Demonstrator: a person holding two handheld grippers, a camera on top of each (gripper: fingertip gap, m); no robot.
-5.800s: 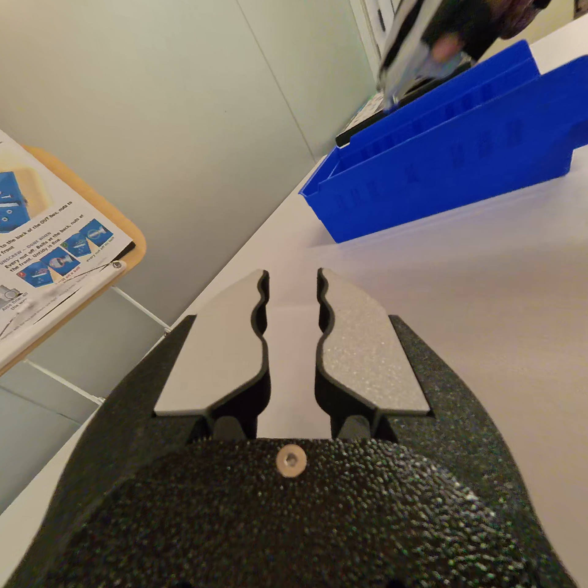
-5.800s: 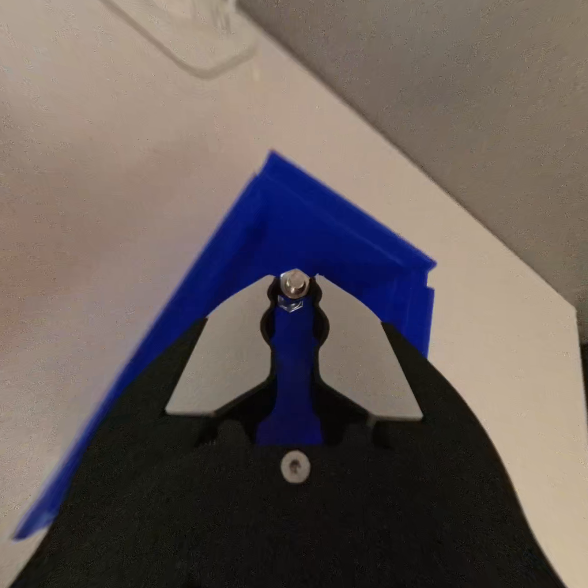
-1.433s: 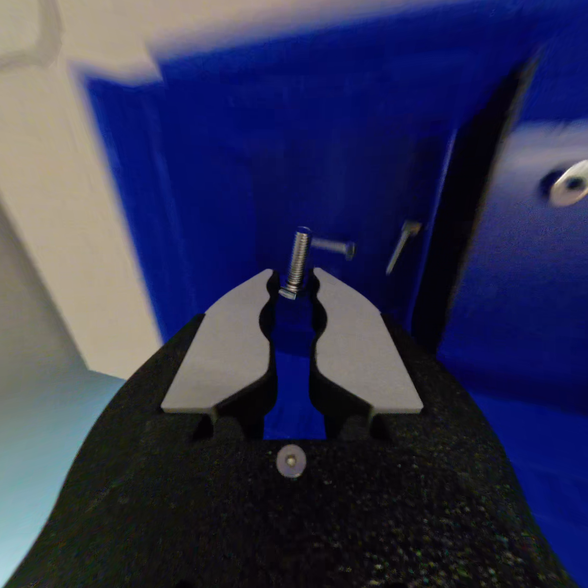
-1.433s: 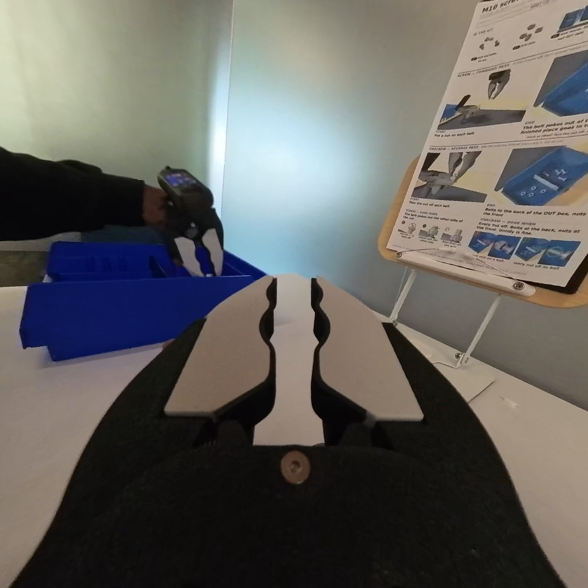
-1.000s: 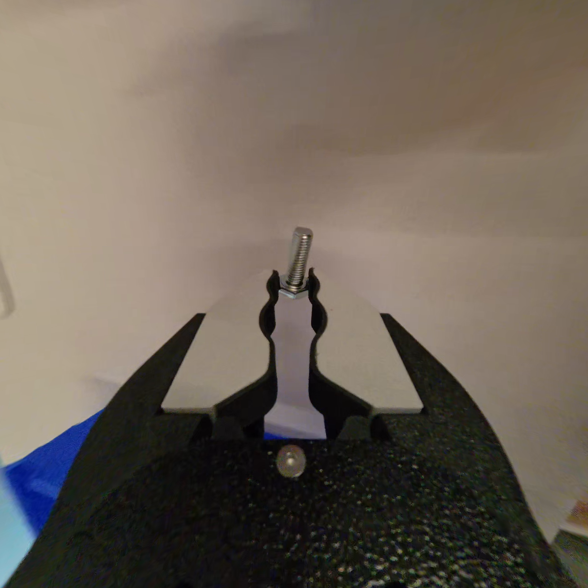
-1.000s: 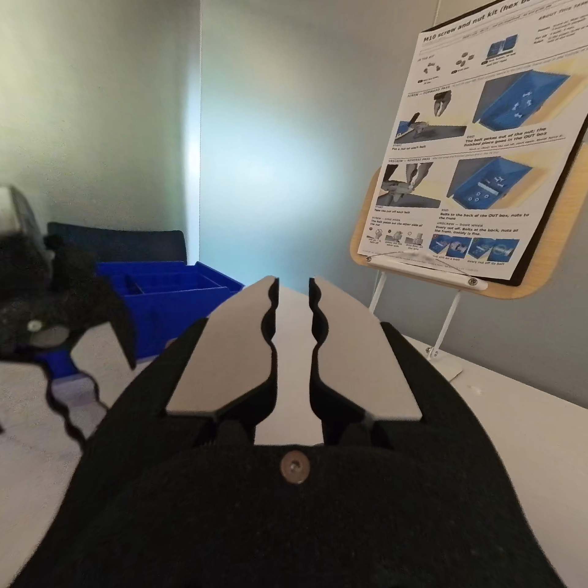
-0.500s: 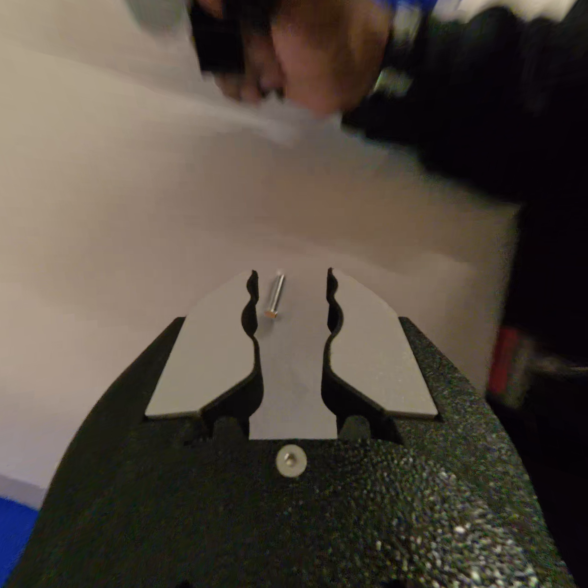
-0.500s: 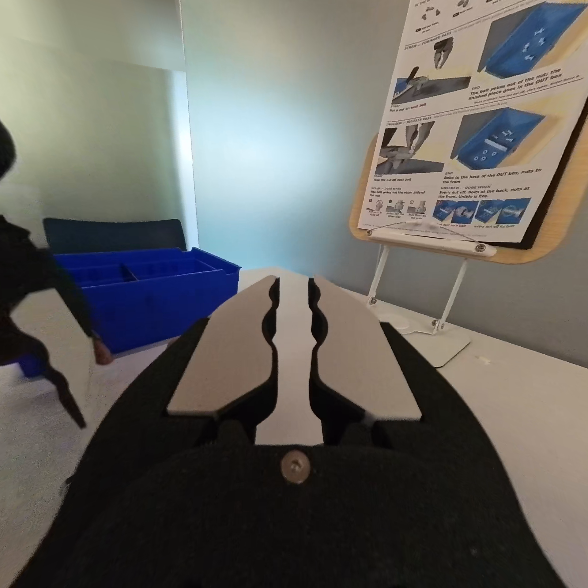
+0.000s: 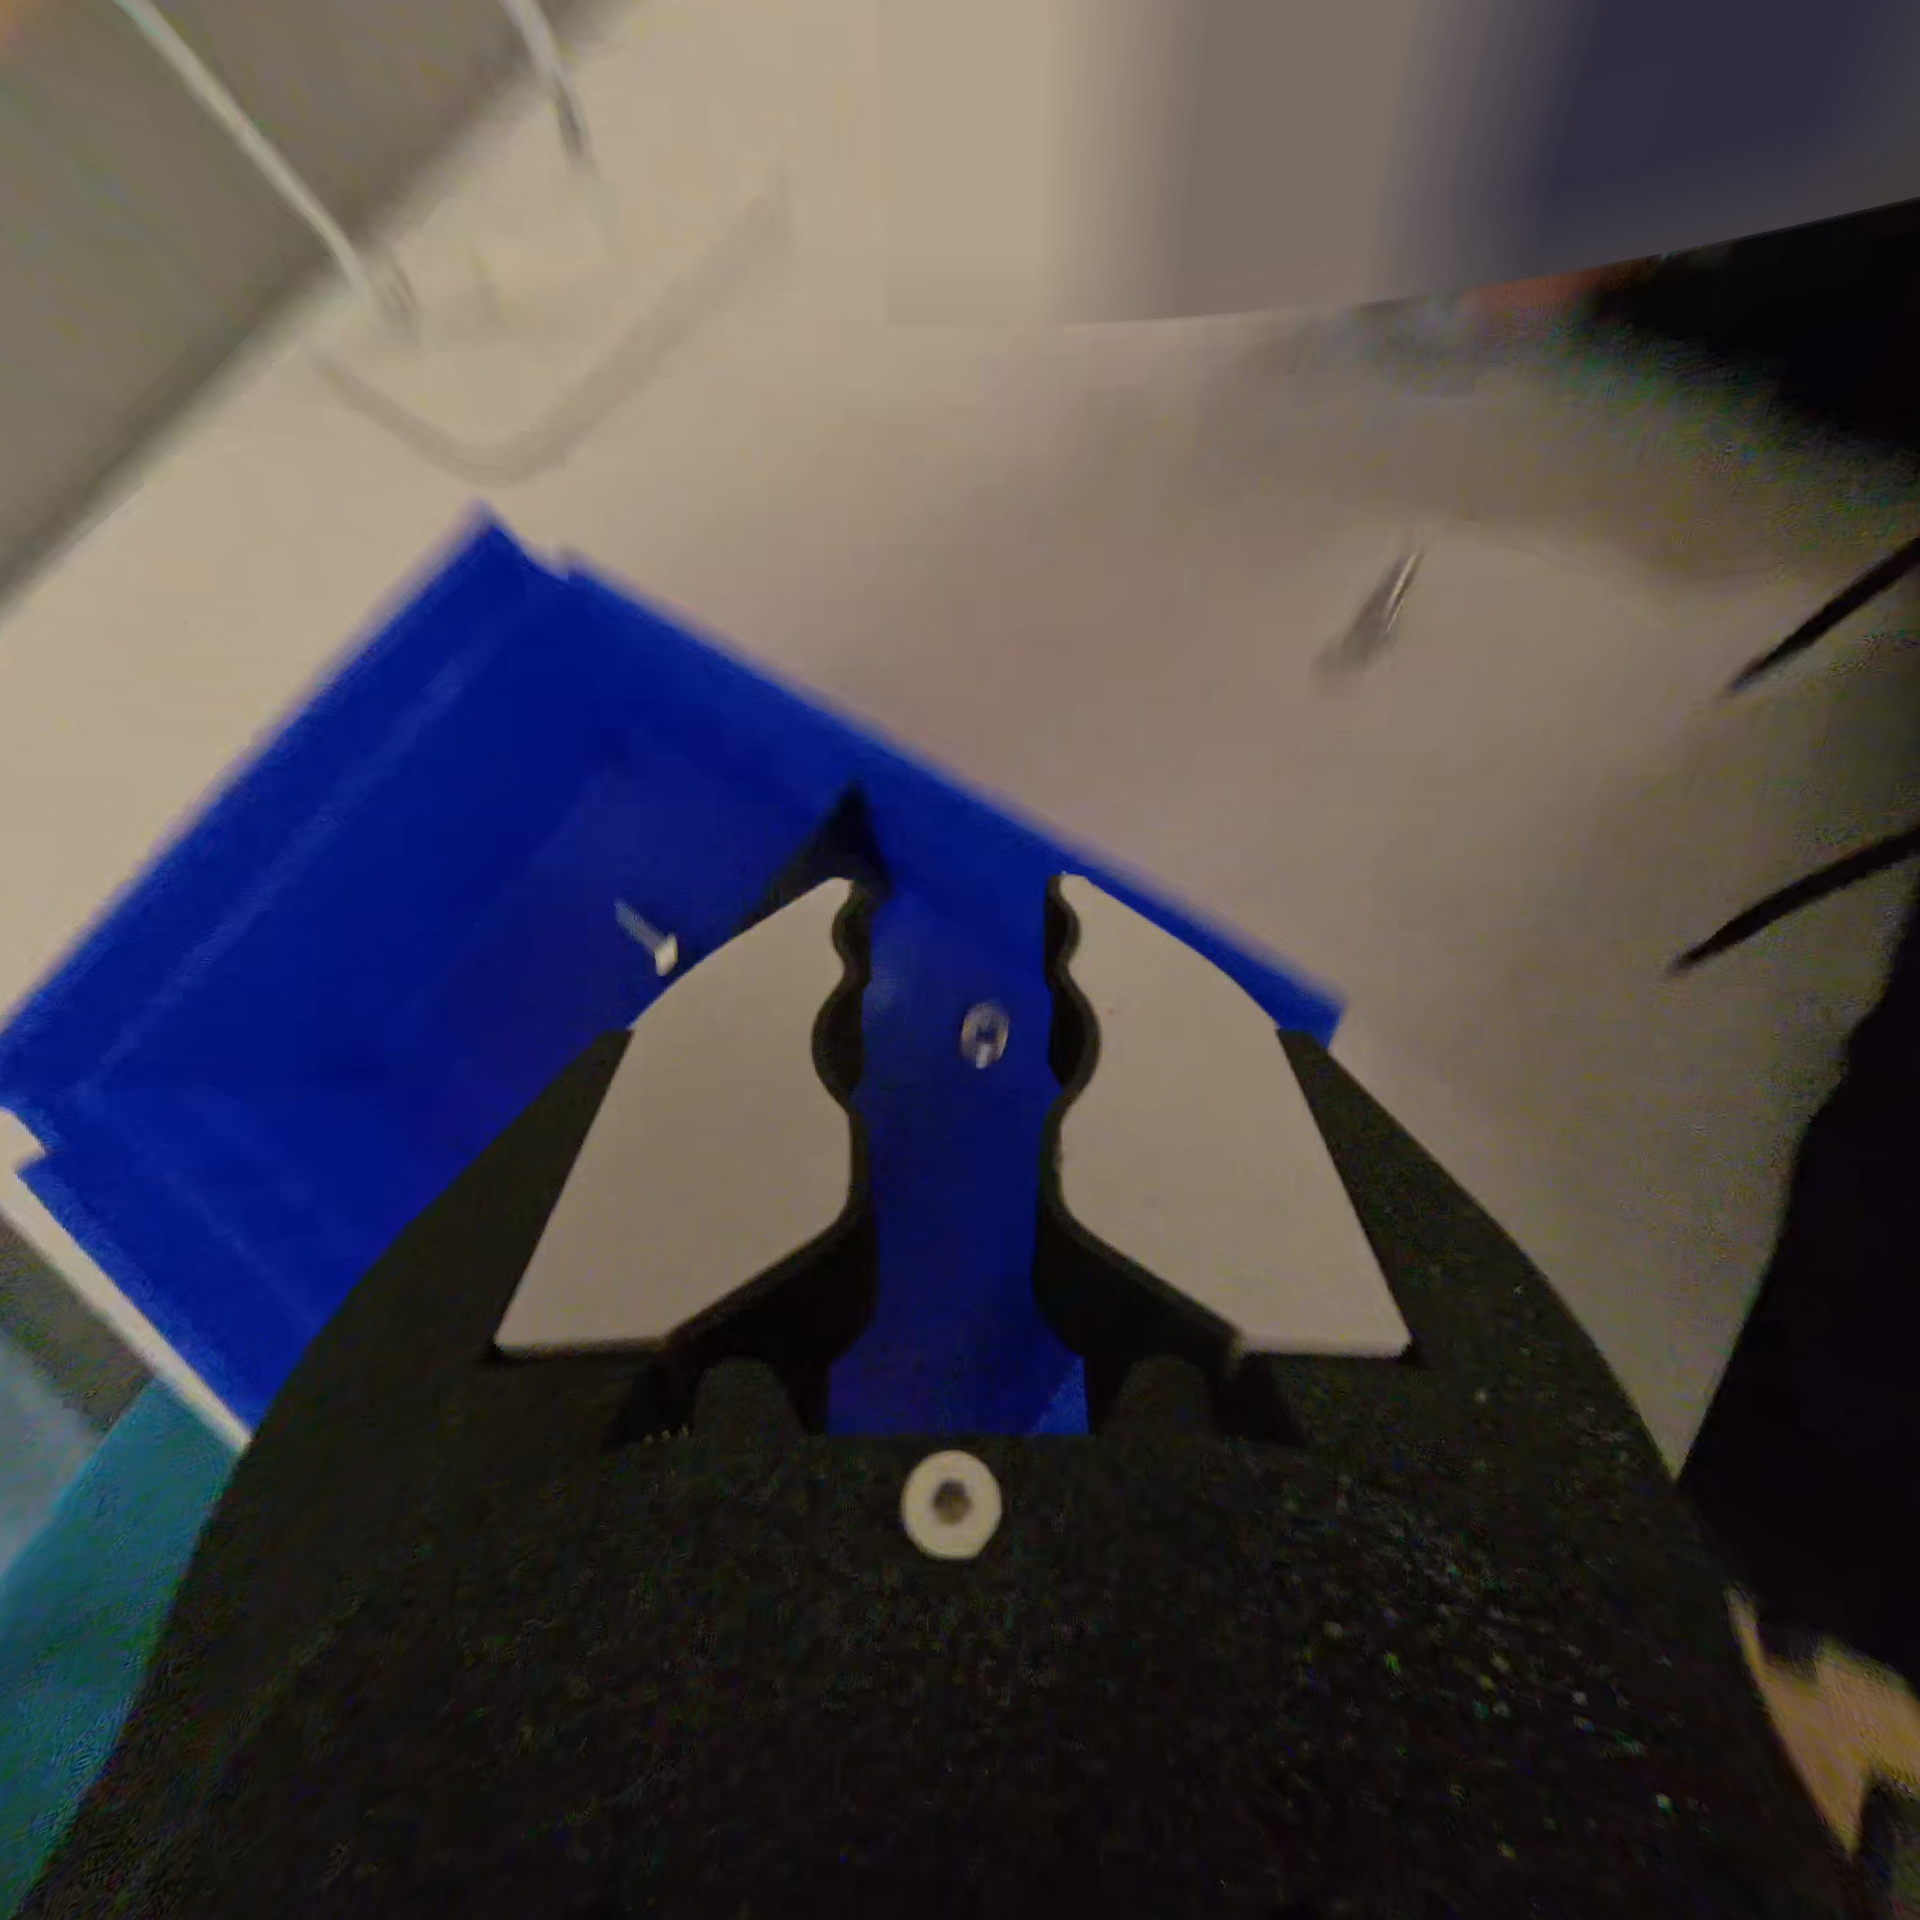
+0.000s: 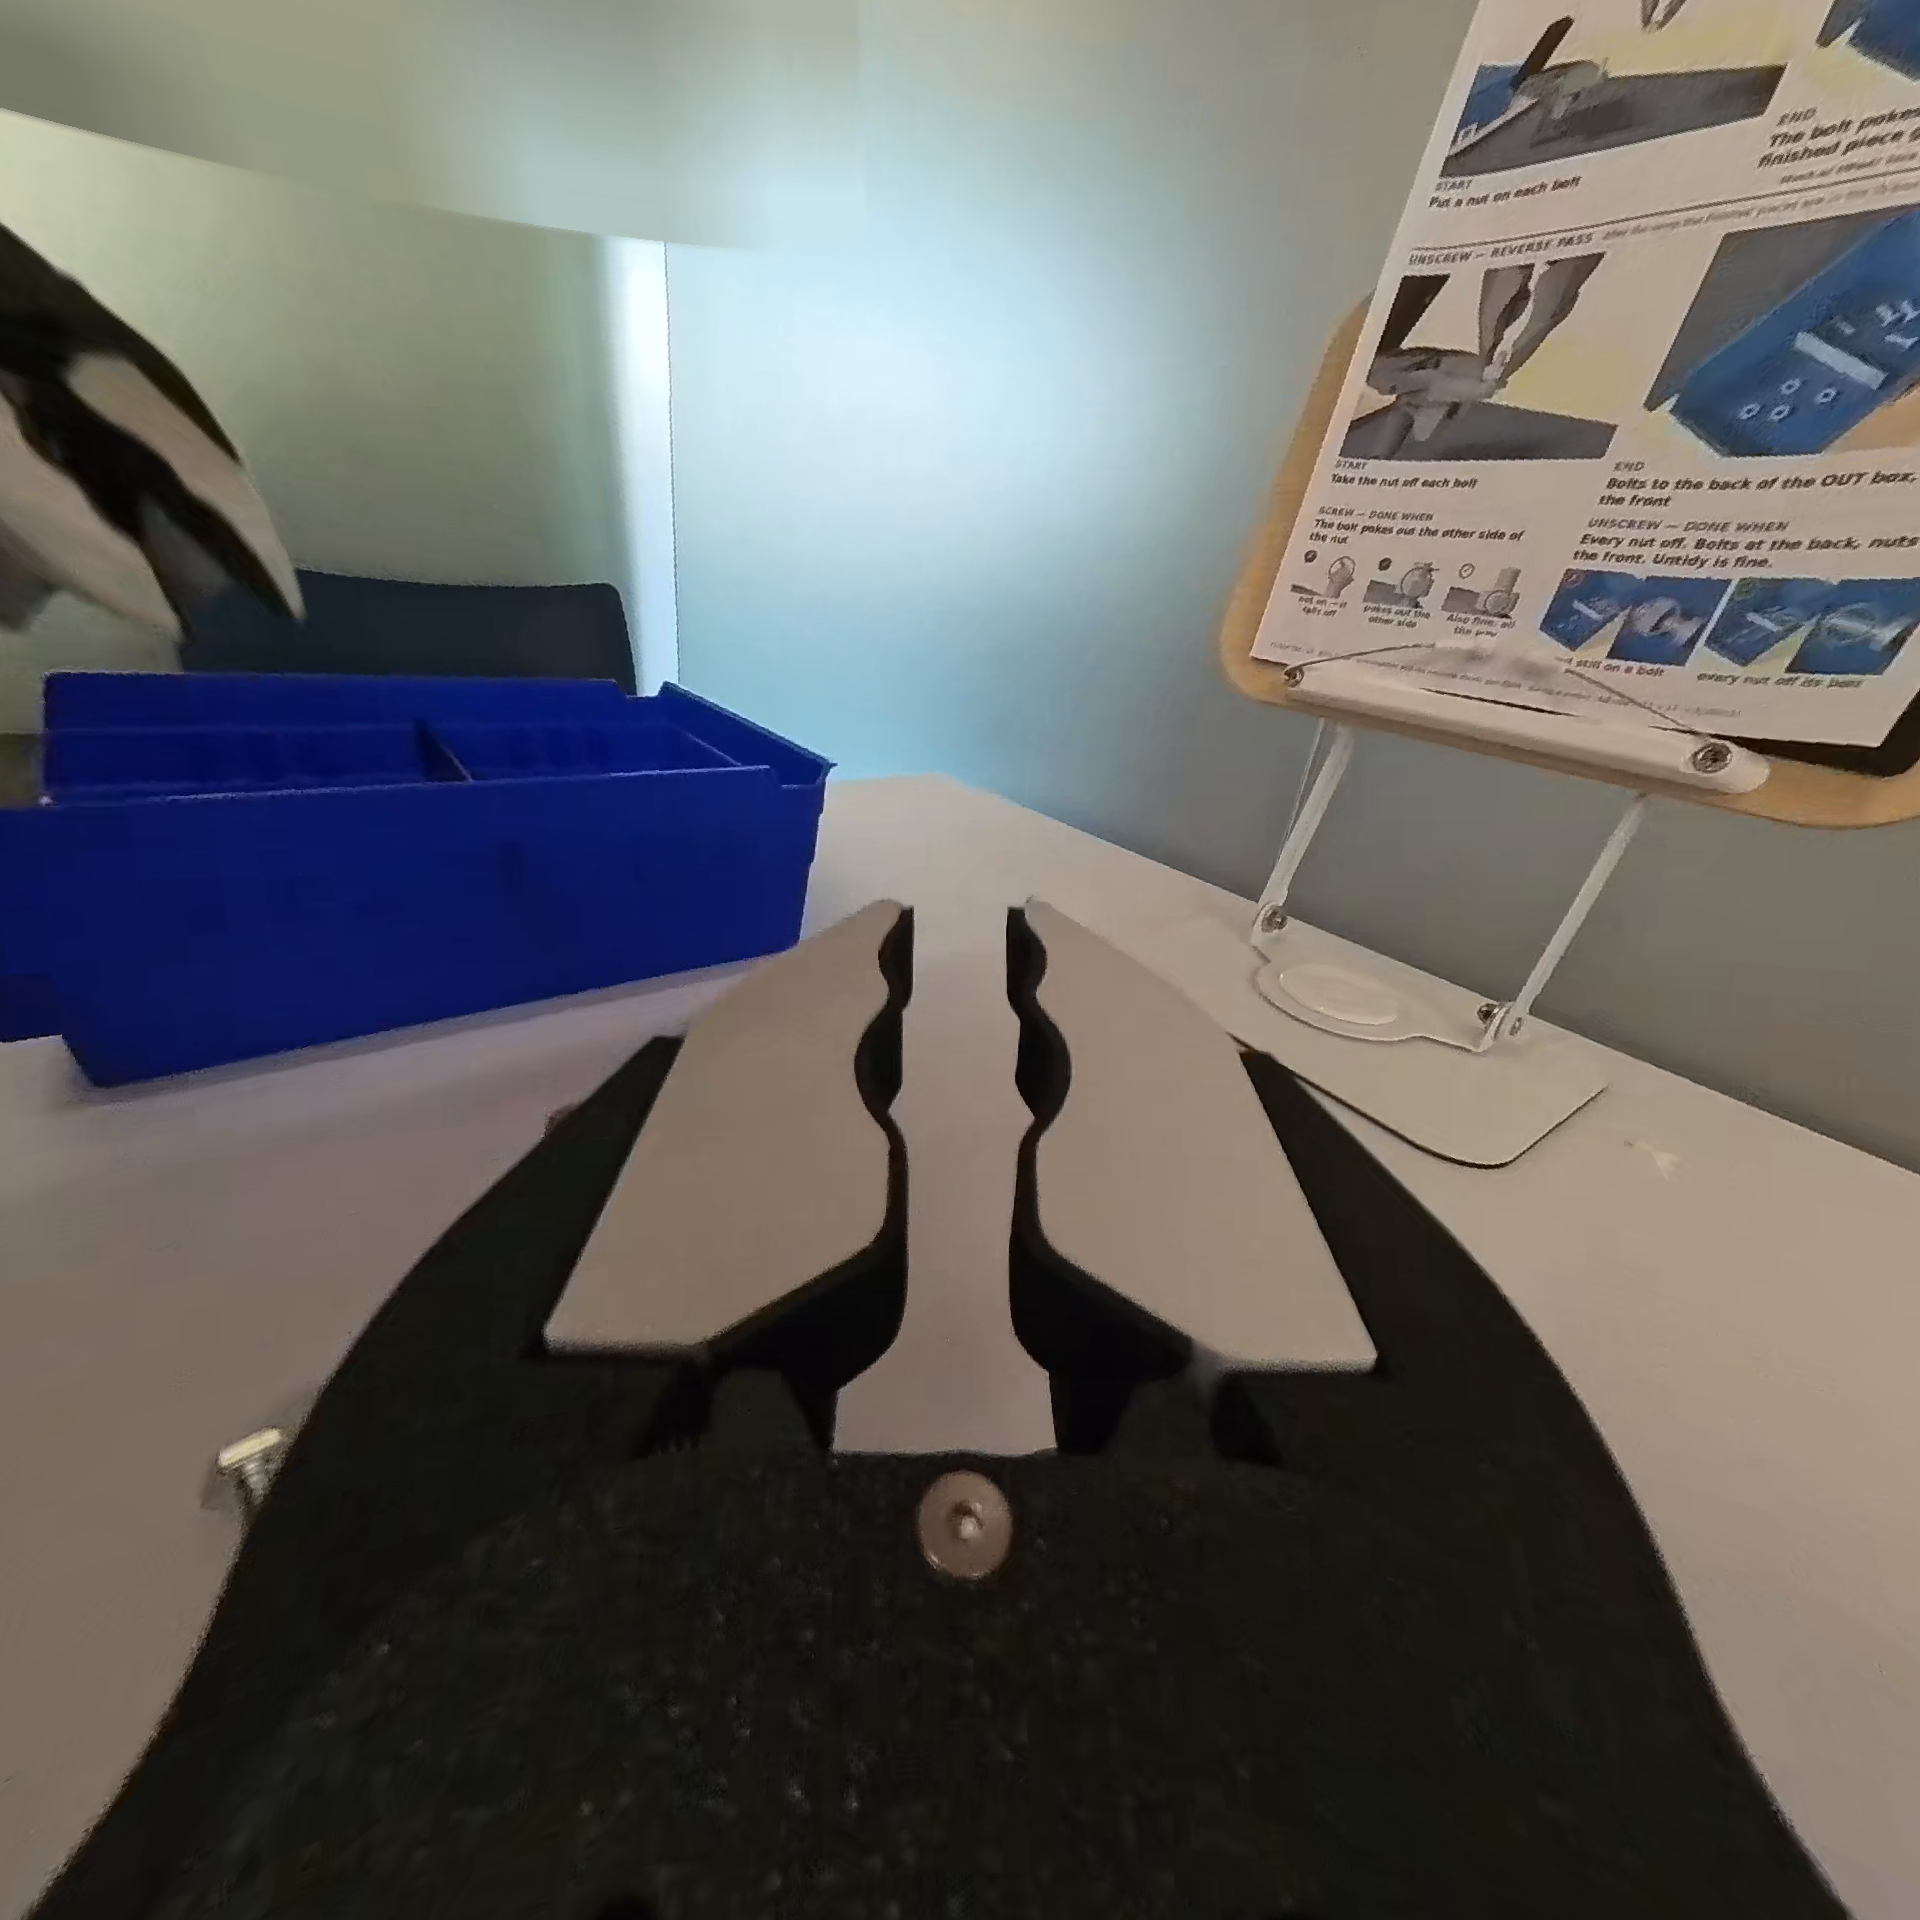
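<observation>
My left gripper [image 9: 951,894] is open and holds nothing. It hangs over a blue bin [image 9: 364,935]. A small silver nut [image 9: 982,1034] lies on the bin floor and shows between the jaws, clear of both pads. A silver bolt [image 9: 646,935] lies in the bin to the left. Another bolt [image 9: 1371,623], blurred, lies on the white table beyond the bin. My right gripper [image 10: 961,920] is open and empty, low over the table [image 10: 260,1195]. A bolt [image 10: 244,1475] lies on the table beside its left flank. The left gripper [image 10: 135,499] shows at upper left above the bin [image 10: 416,883].
A printed instruction sheet on a wooden board [image 10: 1558,520] stands on a white wire stand with a flat base [image 10: 1434,1070] at the right, against the wall. A dark chair back [image 10: 416,623] is behind the bin. A dark blurred shape [image 9: 1818,727] fills the left view's right edge.
My left gripper lifted a bolt from the bin, opened and left it on the table, then swung back over the bin. My right gripper stayed open and hardly moved.
</observation>
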